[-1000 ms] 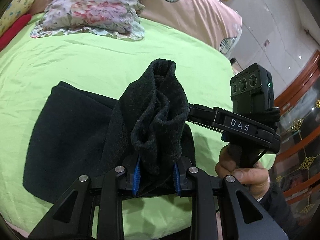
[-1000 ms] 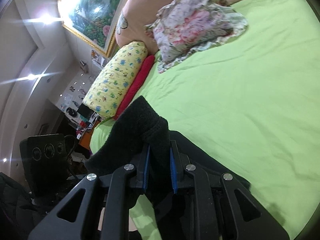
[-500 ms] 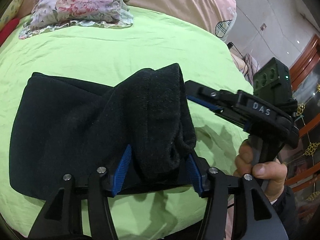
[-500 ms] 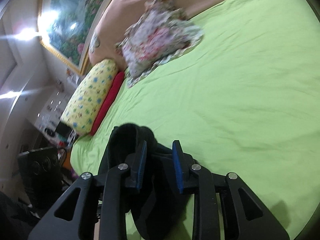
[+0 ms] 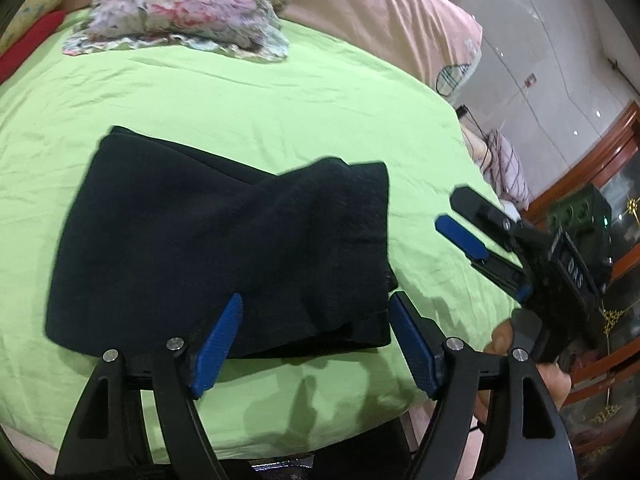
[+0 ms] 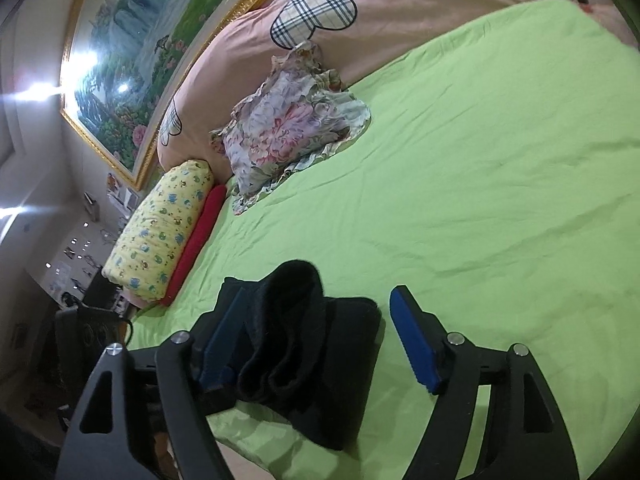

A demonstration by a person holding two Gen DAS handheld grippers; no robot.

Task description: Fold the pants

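**Black pants lie folded on the green sheet, both grippers spread wide**

Nearest the left wrist camera, the left gripper has its blue-padded fingers spread wide, with nothing clamped between them. The near edge of the pants shows in the gap between the pads, and whether the left pad touches the cloth cannot be told. The pants are black and fleecy, folded into a compact block that lies flat on the lime-green bedsheet close to the near edge of the bed. An upper layer lies slantwise across the right half of the block.

To the right of the pants, apart from them, the right gripper is also spread, held by the person's right hand on its grip. Through the right wrist camera, the right gripper is wide open; the bunched end of the pants rises between the fingers, close against the left pad, while the right pad stands clear over bare sheet.

Farther back, a floral ruffled pillow rests on the sheet, with a red bolster and a yellow printed pillow side by side along the bed's edge. Behind them stretches a pink quilt with plaid hearts, and above it a gold-framed landscape painting hangs on the wall.
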